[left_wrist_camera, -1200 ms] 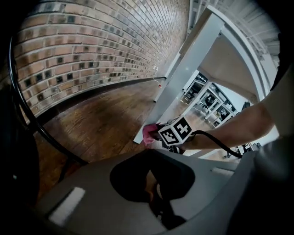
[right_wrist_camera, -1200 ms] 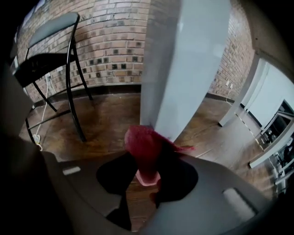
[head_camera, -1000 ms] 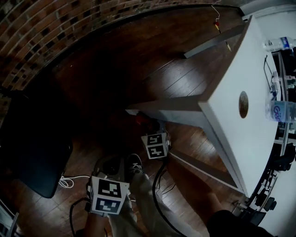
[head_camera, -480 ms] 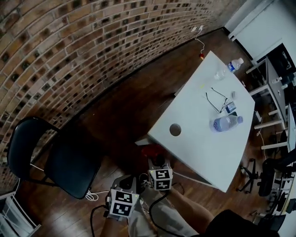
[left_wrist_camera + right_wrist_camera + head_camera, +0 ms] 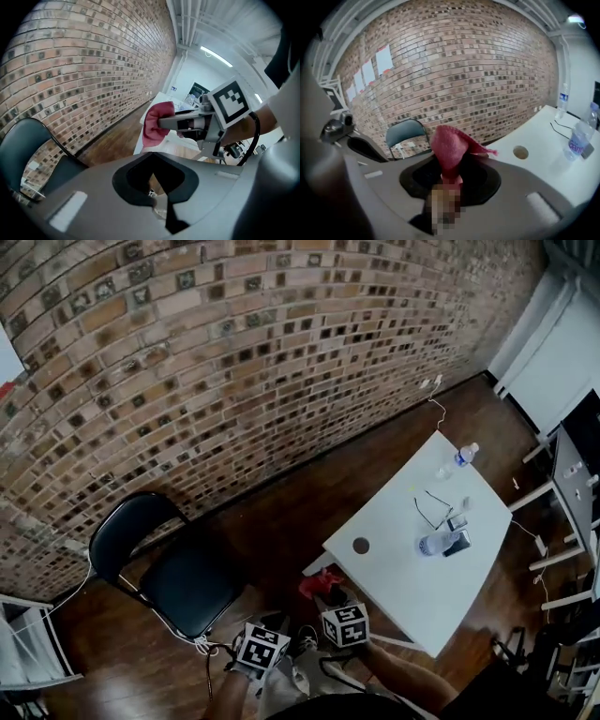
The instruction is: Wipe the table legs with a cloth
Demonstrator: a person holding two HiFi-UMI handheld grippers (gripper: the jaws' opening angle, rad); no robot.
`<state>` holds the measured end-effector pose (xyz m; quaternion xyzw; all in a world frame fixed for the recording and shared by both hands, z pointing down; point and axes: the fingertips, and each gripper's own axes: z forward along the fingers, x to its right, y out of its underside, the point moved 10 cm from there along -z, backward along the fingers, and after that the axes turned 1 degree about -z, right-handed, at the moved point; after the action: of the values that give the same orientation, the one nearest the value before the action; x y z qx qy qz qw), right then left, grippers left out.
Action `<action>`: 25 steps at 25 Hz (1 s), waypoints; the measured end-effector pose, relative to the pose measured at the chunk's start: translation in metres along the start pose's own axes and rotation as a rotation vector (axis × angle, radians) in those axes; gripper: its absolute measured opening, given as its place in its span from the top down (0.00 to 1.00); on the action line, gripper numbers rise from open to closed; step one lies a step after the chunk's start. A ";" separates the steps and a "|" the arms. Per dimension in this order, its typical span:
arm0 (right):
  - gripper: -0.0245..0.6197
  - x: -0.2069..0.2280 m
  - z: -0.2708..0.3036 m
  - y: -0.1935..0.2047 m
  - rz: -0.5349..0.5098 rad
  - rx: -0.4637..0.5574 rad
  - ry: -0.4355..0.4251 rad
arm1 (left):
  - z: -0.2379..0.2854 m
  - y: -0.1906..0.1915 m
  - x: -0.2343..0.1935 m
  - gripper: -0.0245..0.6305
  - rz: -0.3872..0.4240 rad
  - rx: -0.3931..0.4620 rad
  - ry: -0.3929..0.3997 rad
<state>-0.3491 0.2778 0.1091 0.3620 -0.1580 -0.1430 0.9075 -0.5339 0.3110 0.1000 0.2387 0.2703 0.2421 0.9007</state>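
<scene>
The right gripper (image 5: 330,601) clamped the crumpled red cloth (image 5: 321,585) just beside the white table's near leg (image 5: 315,567) — the left gripper (image 5: 265,629) had its jaws together, empty; a good wipe wanted the cloth pressed flat, stroked along the leg

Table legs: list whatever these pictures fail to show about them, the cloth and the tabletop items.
Table legs: head view, mostly hidden beneath the tabletop; dirt cannot be judged.
Cloth: right gripper view, lower end under a mosaic patch.
Flat dark item beside the lying bottle: head view, too small to identify.
</scene>
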 end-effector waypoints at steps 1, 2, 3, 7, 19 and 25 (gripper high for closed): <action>0.80 -0.007 -0.006 -0.011 -0.032 -0.008 -0.056 | -0.007 -0.005 0.000 0.96 -0.020 0.019 -0.005; 0.80 -0.014 -0.010 -0.020 -0.065 -0.017 -0.110 | -0.014 -0.010 0.000 0.96 -0.036 0.039 -0.012; 0.80 -0.021 -0.013 -0.028 -0.097 -0.027 -0.159 | -0.020 -0.015 -0.001 0.96 -0.045 0.060 -0.023; 0.80 -0.037 -0.025 -0.035 -0.205 -0.108 -0.297 | -0.033 -0.027 0.004 0.96 0.032 0.091 -0.093; 0.81 -0.055 -0.047 -0.044 -0.255 -0.098 -0.403 | -0.051 -0.036 0.026 0.96 0.080 0.118 -0.018; 0.81 -0.058 -0.051 -0.039 -0.235 -0.097 -0.413 | -0.056 -0.032 0.025 0.96 0.083 0.122 -0.050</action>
<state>-0.3879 0.3039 0.0360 0.2972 -0.2899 -0.3262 0.8492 -0.5395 0.3178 0.0314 0.3101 0.2519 0.2563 0.8801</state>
